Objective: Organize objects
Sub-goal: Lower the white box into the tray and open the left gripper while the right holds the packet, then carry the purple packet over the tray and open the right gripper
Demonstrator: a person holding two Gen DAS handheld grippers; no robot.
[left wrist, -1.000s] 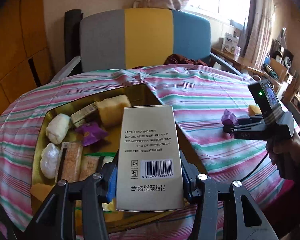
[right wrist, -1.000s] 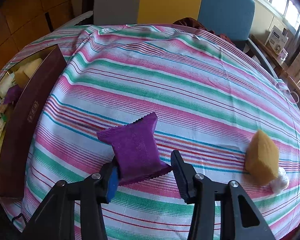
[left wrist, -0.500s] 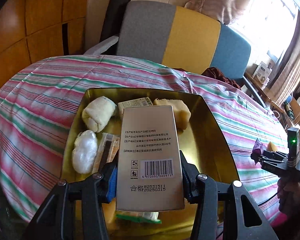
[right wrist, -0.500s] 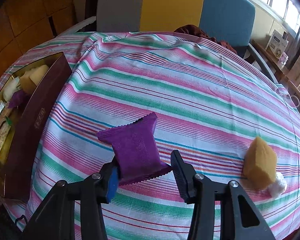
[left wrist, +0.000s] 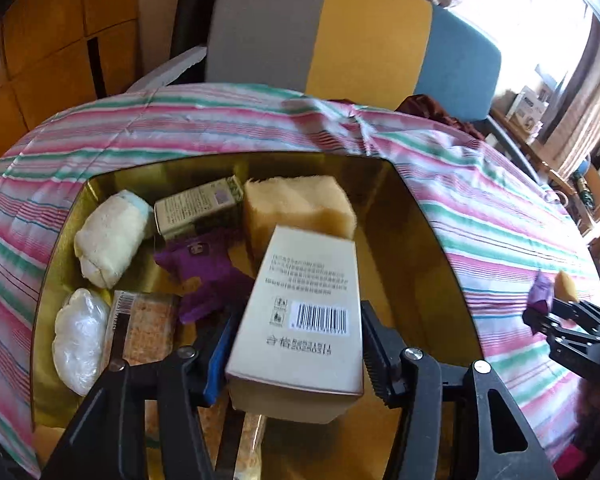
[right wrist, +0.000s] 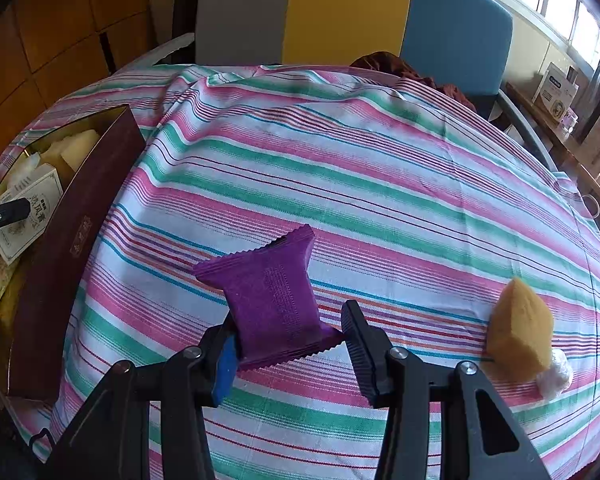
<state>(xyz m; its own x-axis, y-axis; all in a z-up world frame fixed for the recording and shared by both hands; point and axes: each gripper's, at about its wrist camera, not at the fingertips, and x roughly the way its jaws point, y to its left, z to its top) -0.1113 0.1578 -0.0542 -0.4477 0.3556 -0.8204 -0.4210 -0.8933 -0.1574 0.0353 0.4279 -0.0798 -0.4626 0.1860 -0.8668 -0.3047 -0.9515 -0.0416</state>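
Left gripper (left wrist: 296, 344) angled down, jaws opening with a carton (left wrist: 304, 312) between them, right gripper (right wrist: 288, 340) angled down, jaws partway apart around a purple packet (right wrist: 268, 304).

A home dining room (lived-in): striped tablecloth (right wrist: 380, 168), upholstered chair (right wrist: 340, 12), curtained window (left wrist: 588, 80).
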